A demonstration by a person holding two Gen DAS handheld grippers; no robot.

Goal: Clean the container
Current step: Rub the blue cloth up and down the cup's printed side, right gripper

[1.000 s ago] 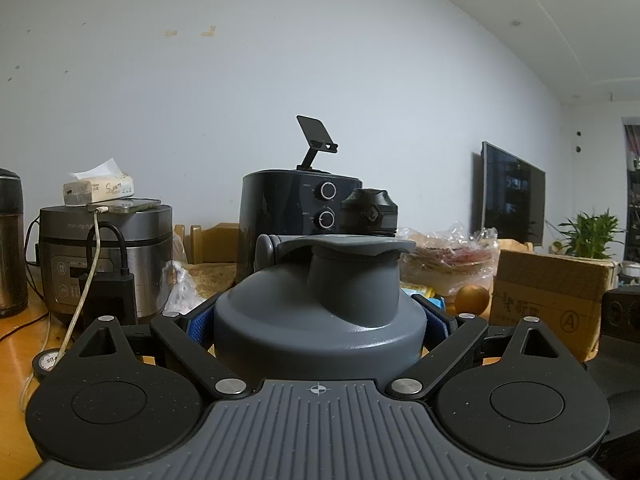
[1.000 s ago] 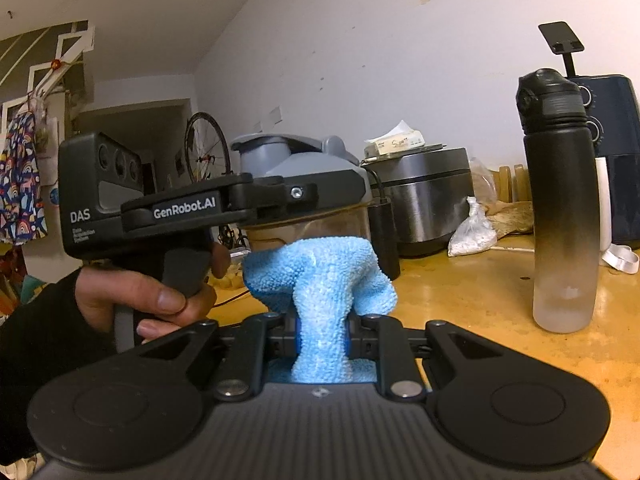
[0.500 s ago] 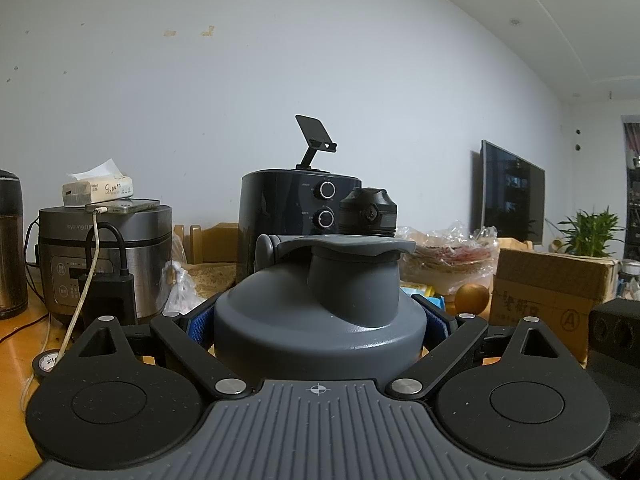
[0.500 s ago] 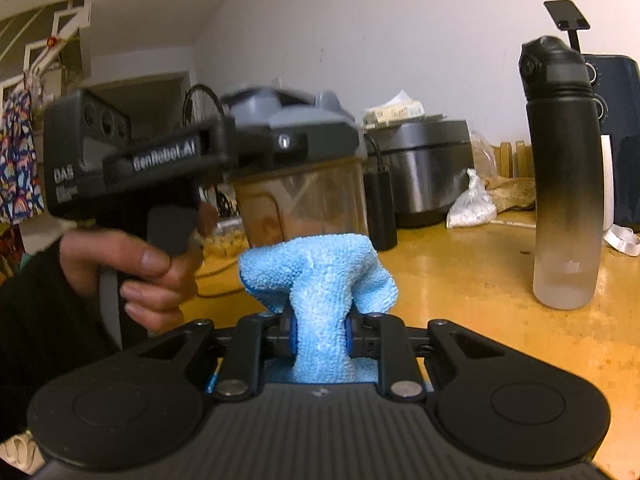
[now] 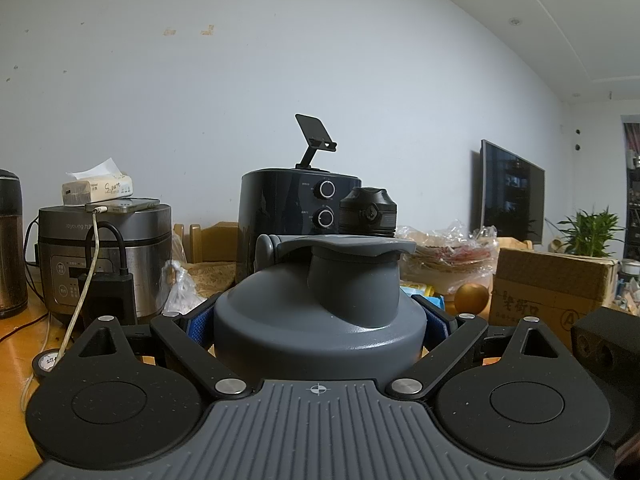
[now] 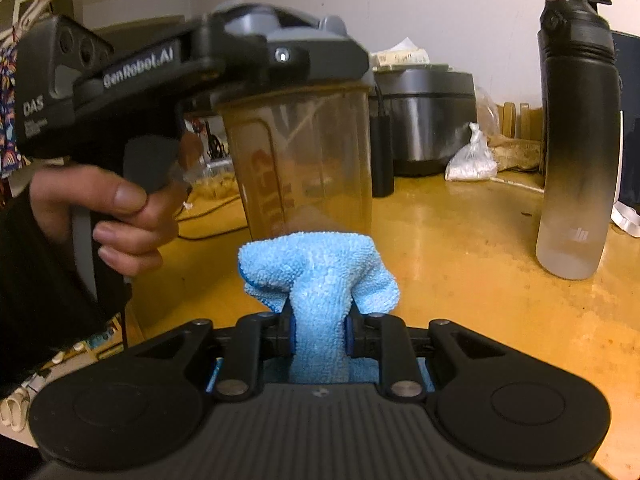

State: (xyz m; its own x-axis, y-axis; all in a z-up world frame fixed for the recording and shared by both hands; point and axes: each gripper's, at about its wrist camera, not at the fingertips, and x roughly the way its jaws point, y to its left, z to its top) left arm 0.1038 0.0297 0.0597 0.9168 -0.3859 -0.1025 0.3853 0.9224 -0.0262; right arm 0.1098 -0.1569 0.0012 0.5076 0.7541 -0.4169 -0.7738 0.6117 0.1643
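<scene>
The container (image 6: 304, 160), a translucent brownish shaker cup with a grey lid (image 5: 320, 304), is held above the yellow-wood table (image 6: 460, 280) by the left gripper (image 5: 320, 320), whose fingers clamp the lid from both sides. In the left wrist view only the lid shows, filling the space between the blue-padded fingers (image 5: 200, 320), its flip cap and spout facing the camera; the cup body is hidden below. The right wrist view supplies the rest: the cup's tinted wall with reddish lettering, its base just behind the blue cloth (image 6: 316, 276), and the person's left hand (image 6: 108, 216) wrapped around the gripper's handle. Whether the cloth touches the cup cannot be told.

The right gripper (image 6: 318, 332) is clenched on that cloth, a microfibre wad bunched up between its fingers and bulging out above them.

Beyond the cup in the right wrist view stands a tall black-to-frosted water bottle (image 6: 576, 140) upright on the table, well to the right, with a silver rice cooker (image 6: 428, 116) and a small white bag (image 6: 472, 160) behind. The left wrist view shows the same cooker (image 5: 104, 256) with a tissue pack (image 5: 96, 190) and a phone on top, a dark air fryer (image 5: 296, 216) carrying a phone stand (image 5: 314, 140), an orange (image 5: 472, 298), a cardboard box (image 5: 548, 292), a wall television (image 5: 512, 192) and a potted plant (image 5: 592, 232).
</scene>
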